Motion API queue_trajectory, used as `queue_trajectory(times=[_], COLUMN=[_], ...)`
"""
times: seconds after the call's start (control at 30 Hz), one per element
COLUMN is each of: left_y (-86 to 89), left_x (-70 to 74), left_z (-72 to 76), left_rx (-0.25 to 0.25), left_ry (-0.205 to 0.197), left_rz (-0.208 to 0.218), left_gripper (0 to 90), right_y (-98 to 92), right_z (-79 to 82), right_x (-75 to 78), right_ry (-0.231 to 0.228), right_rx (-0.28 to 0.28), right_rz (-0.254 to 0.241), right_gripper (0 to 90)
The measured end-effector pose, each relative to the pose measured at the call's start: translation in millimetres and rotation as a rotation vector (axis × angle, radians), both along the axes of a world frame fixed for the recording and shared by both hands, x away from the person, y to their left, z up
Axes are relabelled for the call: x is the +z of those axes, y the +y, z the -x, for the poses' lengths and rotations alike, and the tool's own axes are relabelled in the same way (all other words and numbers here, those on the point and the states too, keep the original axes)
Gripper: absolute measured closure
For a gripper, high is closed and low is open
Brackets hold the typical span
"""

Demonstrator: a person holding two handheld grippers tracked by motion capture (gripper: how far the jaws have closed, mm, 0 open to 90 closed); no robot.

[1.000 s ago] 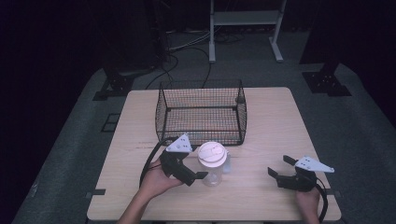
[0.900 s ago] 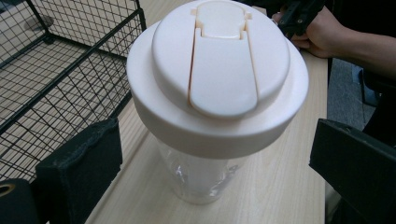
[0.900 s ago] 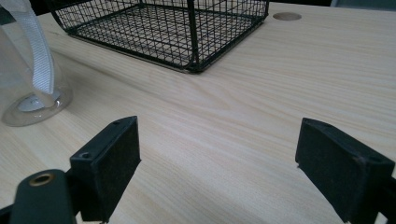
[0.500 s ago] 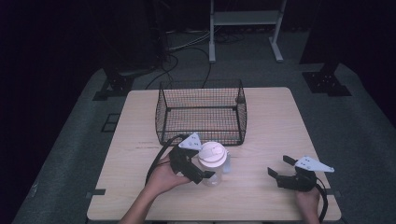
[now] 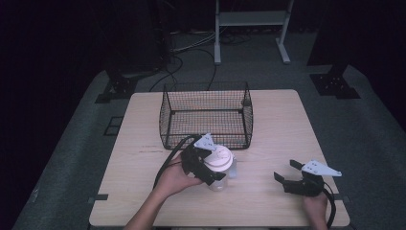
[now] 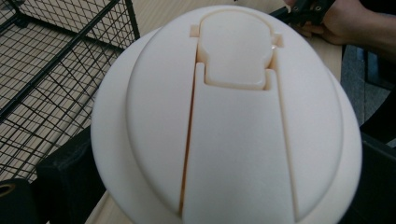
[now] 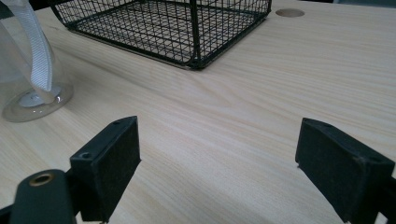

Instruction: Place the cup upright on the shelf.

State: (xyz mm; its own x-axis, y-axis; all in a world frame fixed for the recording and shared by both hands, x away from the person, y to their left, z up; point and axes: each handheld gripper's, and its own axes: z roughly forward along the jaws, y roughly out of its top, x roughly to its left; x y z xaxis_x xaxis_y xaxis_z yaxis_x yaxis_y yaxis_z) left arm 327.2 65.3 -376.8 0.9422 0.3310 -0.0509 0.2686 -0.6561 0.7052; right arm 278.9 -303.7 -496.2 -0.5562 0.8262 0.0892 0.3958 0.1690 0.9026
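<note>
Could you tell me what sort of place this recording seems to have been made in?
Probably a lab or studio set up for recording. A bare wooden table stands on grey carpet among dark surroundings, cables trail across the floor behind it, and a white metal stand rises at the back.

High view: overhead, facing forward-down, far from basket [image 5: 206, 115]. Left gripper view: hard against lid [image 6: 229, 116], basket beside. Right gripper view: low over tabletop [image 7: 261, 93], near basket. All share basket.
</note>
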Motion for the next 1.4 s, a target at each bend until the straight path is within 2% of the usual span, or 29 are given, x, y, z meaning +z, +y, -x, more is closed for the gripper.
queue_trajectory(times=[0.43, 0.57, 0.7, 0.83, 1.0, 1.17, 1.4], left_y=[-3.5, -2.6, -0.4, 3.0, 8.2, 12.5, 20.3], left_x=[5.5, 9.7, 14.6, 23.9, 37.2, 52.1, 78.7], left_z=[-1.8, -1.5, -1.9, -2.6, -2.3, -5.0, -12.1], left_rx=[-0.001, 0.002, 0.005, 0.007, 0.017, 0.028, 0.057], left_ry=[0.020, 0.001, -0.001, -0.015, -0.025, -0.034, -0.051], left_rz=[-0.054, -0.080, -0.076, -0.093, -0.070, -0.066, -0.049], left_gripper=[5.3, 5.4, 5.4, 5.5, 5.5, 5.5, 5.5], right_y=[-0.1, -0.1, 0.1, 0.0, 0.0, 0.1, 0.3], right_z=[-0.1, 0.0, 0.0, 0.0, -0.1, 0.0, 0.0], right_x=[0.0, 0.0, 0.1, 0.0, 0.0, 0.0, 0.0], right_ry=[0.001, 0.000, 0.001, 0.000, 0.000, 0.000, 0.002], right_rx=[-0.001, 0.000, -0.001, 0.000, -0.001, -0.001, -0.003], right_rz=[-0.002, -0.002, -0.002, 0.001, 0.000, -0.001, 0.000], right_gripper=[12.9, 12.9, 12.9, 12.9, 12.9, 12.9, 12.9])
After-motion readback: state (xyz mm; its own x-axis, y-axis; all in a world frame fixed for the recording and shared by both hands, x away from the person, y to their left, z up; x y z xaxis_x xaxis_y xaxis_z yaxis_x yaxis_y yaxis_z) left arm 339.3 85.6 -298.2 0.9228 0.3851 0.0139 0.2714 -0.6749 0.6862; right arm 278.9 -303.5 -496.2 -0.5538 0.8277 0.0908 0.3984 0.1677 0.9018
